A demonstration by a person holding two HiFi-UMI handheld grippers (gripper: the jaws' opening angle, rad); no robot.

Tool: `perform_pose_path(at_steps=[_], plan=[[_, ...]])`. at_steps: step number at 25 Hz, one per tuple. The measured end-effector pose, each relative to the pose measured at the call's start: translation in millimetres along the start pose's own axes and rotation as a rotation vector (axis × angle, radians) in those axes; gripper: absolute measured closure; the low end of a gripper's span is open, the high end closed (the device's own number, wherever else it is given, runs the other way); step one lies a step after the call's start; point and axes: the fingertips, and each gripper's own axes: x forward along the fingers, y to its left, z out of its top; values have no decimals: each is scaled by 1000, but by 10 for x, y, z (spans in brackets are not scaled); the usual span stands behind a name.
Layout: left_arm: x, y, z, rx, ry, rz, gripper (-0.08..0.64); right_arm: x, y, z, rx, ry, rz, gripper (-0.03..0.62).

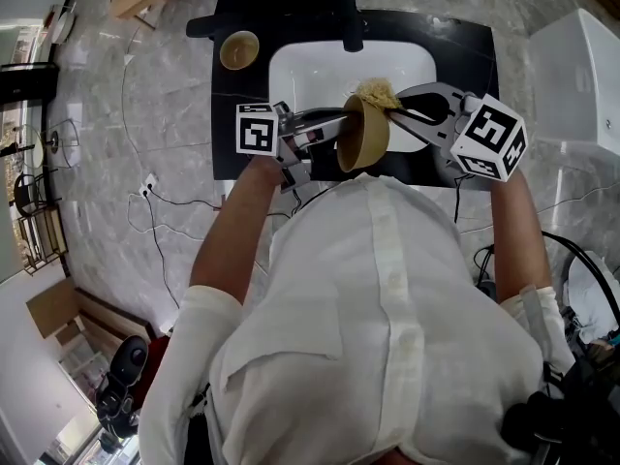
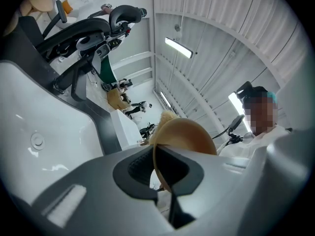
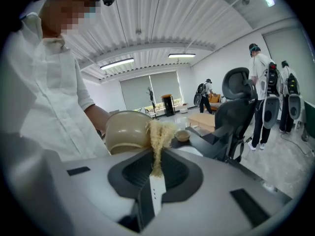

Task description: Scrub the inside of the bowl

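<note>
A tan bowl (image 1: 363, 134) hangs on edge over the white sink (image 1: 310, 71), its mouth turned toward the right gripper. My left gripper (image 1: 327, 121) is shut on the bowl's rim; in the left gripper view the thin rim (image 2: 156, 159) runs between the pads. My right gripper (image 1: 412, 114) is shut on a straw-coloured fibre scrubber (image 1: 378, 93) that rests at the bowl's upper rim. In the right gripper view the scrubber (image 3: 158, 134) sticks up from the pinched jaws, next to the bowl (image 3: 125, 132).
A black counter (image 1: 232, 114) surrounds the sink, with a black tap (image 1: 349, 17) at the back and a small tan bowl (image 1: 238, 49) at the left. A white box (image 1: 581, 76) stands on the right. An office chair (image 3: 236, 107) and people (image 3: 261, 92) stand beyond.
</note>
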Motion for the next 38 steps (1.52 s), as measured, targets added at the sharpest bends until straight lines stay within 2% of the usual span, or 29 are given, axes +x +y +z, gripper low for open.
perform_pose_path(at_steps=[8,12,16,20,24,28,32,36,38], plan=[[-138,135,41,-33,-63,48,549,-63,87,57,26,-54,13,552],[-247,204,128,-65,-133,61,549,-81,155,80,55,-90,54,552],[-276,180,189,-74,-160,39,549,-62,132,145,140,-184,73,552],[-243,94,231,-51,-167,15,549,-3,10,112,241,-248,30,554],[-171,-50,268,-54,-188,-42,549,125,-48,-41,319,-226,-3,554],[-188,-21,297,-36,-201,-17,549,209,15,-148,364,-206,18,554],[-266,79,294,-28,-219,21,549,239,119,-192,354,-185,48,553],[-323,142,319,-60,-263,29,549,228,273,-189,319,-171,96,554],[-353,185,318,-47,-253,50,549,209,300,-185,307,-169,100,554]])
